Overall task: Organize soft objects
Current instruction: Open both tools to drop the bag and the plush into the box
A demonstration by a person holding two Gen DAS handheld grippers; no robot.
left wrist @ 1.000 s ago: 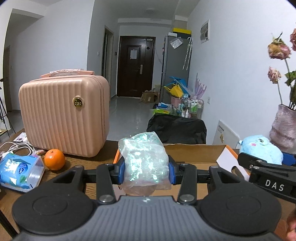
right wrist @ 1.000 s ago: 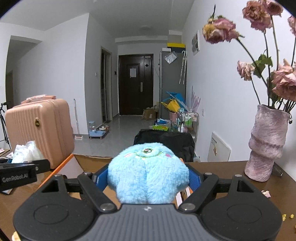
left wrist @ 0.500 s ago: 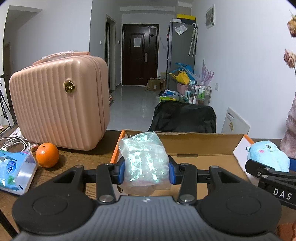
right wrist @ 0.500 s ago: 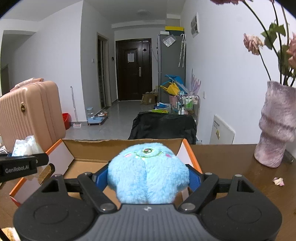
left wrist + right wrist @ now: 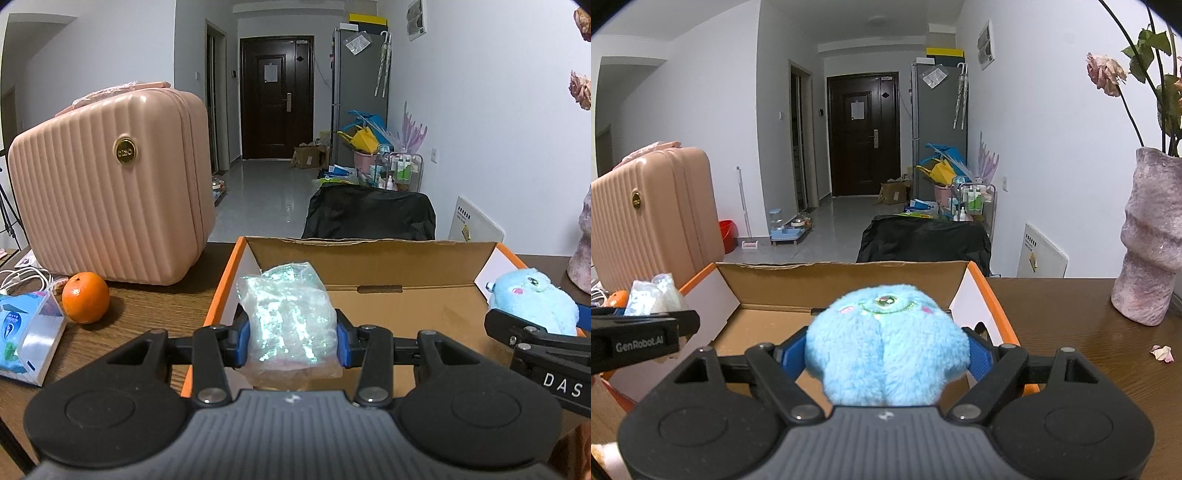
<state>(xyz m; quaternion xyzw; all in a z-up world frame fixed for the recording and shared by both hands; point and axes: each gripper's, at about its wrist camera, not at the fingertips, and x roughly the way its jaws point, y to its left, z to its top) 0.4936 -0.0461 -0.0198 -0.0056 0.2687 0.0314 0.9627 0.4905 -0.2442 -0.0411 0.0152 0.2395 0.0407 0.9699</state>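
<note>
Left tongs point(image 5: 291, 341) tilted slightly down over near-left part of cardboard box point(image 5: 373, 251), jaws opening, blue pads touching a clear plastic bag point(image 5: 290, 325). Right tongs point(image 5: 886, 350) same tilt over box's near-right part, jaws opening, blue plush toy point(image 5: 886, 343) between pads.

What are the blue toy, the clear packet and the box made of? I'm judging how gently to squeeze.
Blue toy: plush, seemingly synthetic fur; fluffy fibres, embroidered face.
Clear packet: thin glossy plastic film, crinkled and iridescent; contents unclear.
Box: corrugated cardboard; matte brown inside, torn-looking edge, orange outside.
</note>
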